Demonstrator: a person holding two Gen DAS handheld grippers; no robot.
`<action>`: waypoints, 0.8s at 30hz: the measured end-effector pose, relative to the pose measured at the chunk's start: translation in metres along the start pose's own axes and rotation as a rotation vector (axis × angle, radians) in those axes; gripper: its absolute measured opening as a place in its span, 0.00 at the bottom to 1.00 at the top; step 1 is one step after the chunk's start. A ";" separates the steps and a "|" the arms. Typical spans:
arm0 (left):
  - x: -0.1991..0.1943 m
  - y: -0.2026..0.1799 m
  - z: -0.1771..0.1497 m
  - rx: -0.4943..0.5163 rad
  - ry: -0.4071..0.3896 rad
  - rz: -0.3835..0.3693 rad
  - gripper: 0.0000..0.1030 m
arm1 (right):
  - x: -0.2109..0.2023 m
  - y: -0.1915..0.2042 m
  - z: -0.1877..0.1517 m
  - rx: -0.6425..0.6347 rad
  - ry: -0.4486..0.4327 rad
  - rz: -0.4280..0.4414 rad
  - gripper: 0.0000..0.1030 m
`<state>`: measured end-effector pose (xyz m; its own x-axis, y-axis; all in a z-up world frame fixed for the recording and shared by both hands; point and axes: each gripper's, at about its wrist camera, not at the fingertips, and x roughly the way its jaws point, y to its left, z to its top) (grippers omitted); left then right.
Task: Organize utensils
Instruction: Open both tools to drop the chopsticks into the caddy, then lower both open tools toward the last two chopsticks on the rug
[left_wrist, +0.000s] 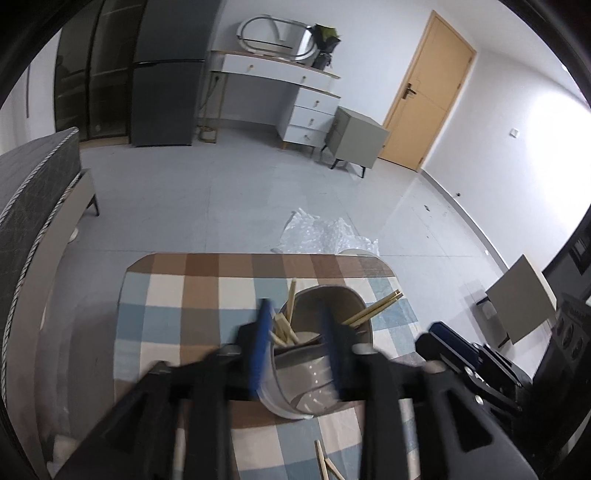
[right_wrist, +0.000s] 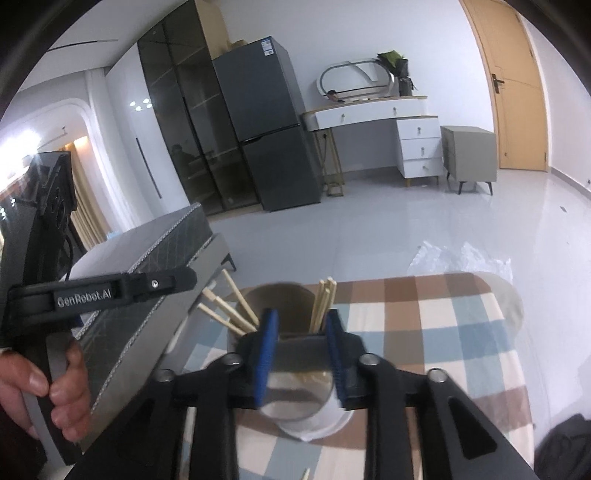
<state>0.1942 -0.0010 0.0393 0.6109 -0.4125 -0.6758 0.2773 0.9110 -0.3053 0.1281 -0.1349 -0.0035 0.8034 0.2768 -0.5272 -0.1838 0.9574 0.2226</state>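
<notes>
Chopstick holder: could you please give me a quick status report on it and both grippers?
Left gripper and right gripper open, nothing held. Chopstick holder upright on checked tablecloth, chopsticks inside. Loose chopsticks lie on cloth nearby.

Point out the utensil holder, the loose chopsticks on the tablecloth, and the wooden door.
utensil holder (left_wrist: 314, 373): left wrist view, on its shiny grey front wall.
loose chopsticks (left_wrist: 327, 466): left wrist view, on the sticks lying at the bottom edge.
wooden door (left_wrist: 424, 92): left wrist view, on the middle of its panel.
</notes>
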 end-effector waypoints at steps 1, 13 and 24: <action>-0.007 -0.002 -0.001 -0.006 -0.013 -0.005 0.36 | -0.005 -0.001 -0.001 0.001 -0.005 -0.004 0.34; -0.066 -0.031 -0.018 0.043 -0.126 0.100 0.63 | -0.074 0.002 0.001 -0.003 -0.090 0.016 0.72; -0.102 -0.043 -0.042 0.042 -0.211 0.162 0.79 | -0.124 0.021 -0.010 -0.048 -0.185 0.023 0.90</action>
<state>0.0888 0.0018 0.0928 0.7895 -0.2564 -0.5576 0.1914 0.9661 -0.1734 0.0192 -0.1484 0.0585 0.8884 0.2829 -0.3615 -0.2264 0.9551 0.1910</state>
